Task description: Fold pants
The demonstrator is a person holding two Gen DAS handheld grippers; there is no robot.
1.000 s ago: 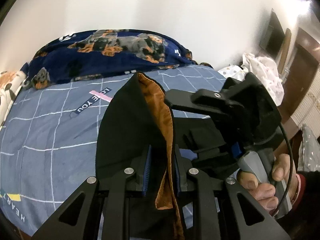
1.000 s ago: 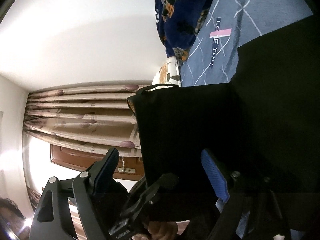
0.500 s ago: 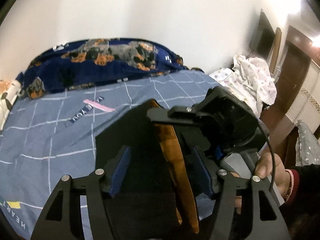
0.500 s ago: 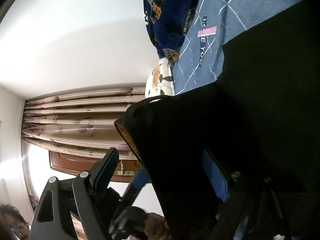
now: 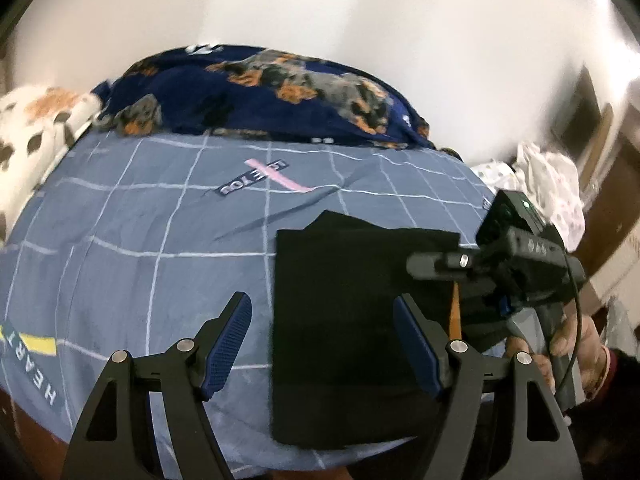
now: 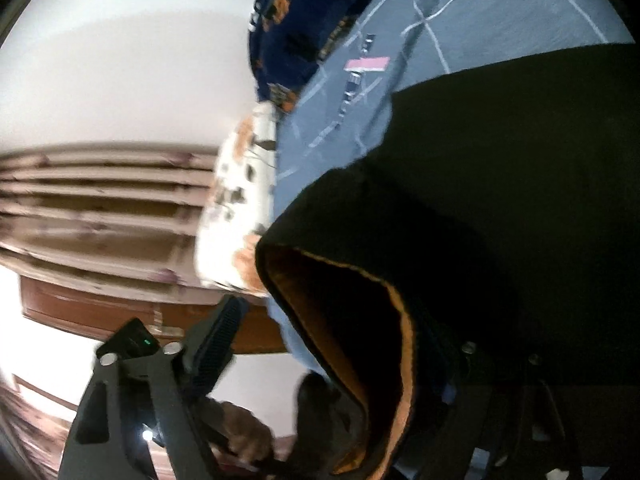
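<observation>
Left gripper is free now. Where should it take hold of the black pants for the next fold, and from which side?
Probably the near short edge of the black pants. They lie flat as a tidy rectangle on the blue bedsheet, and that edge sits closest to the open left gripper. Come in low from the near side, one finger sliding under the layers. The right gripper is over the right edge where the orange lining shows.

Pants lie on the bed, blanket behind them.
</observation>
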